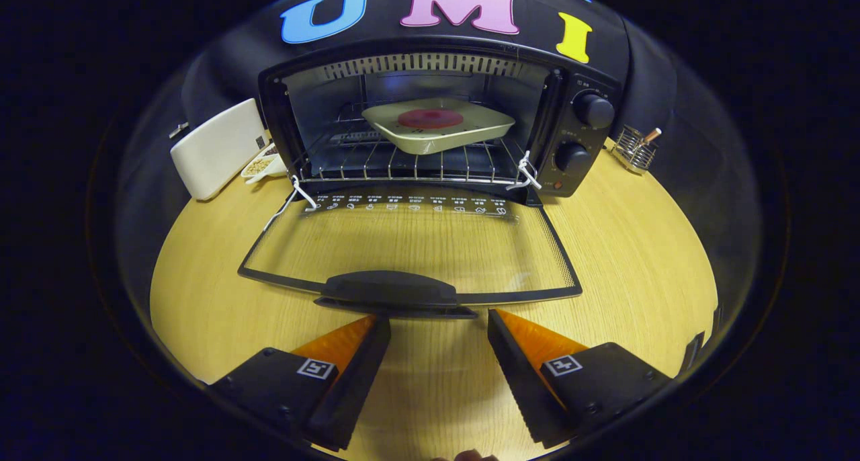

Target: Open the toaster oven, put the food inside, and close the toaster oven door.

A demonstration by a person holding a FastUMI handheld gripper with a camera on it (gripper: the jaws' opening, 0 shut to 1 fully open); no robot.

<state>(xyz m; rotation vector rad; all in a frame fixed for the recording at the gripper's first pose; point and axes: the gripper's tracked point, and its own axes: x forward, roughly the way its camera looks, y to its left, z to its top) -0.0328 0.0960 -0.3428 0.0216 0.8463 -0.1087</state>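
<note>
A black toaster oven (578, 64) stands on the wooden table beyond my fingers, its glass door (410, 242) folded down flat toward me. Inside, on the wire rack (403, 169), rests a cream square plate (440, 128) with a round red piece of food (430, 118) on it. The door's black handle (390, 289) lies just ahead of my fingertips. My gripper (437, 326) is open, with bare tabletop between its fingers and nothing held.
A white box (215, 148) and a small dish of grains (263, 165) sit left of the oven. A wire holder (635, 148) stands to its right. Two knobs (594, 110) are on the oven's right panel. The light wooden table (638, 259) spreads either side of the door.
</note>
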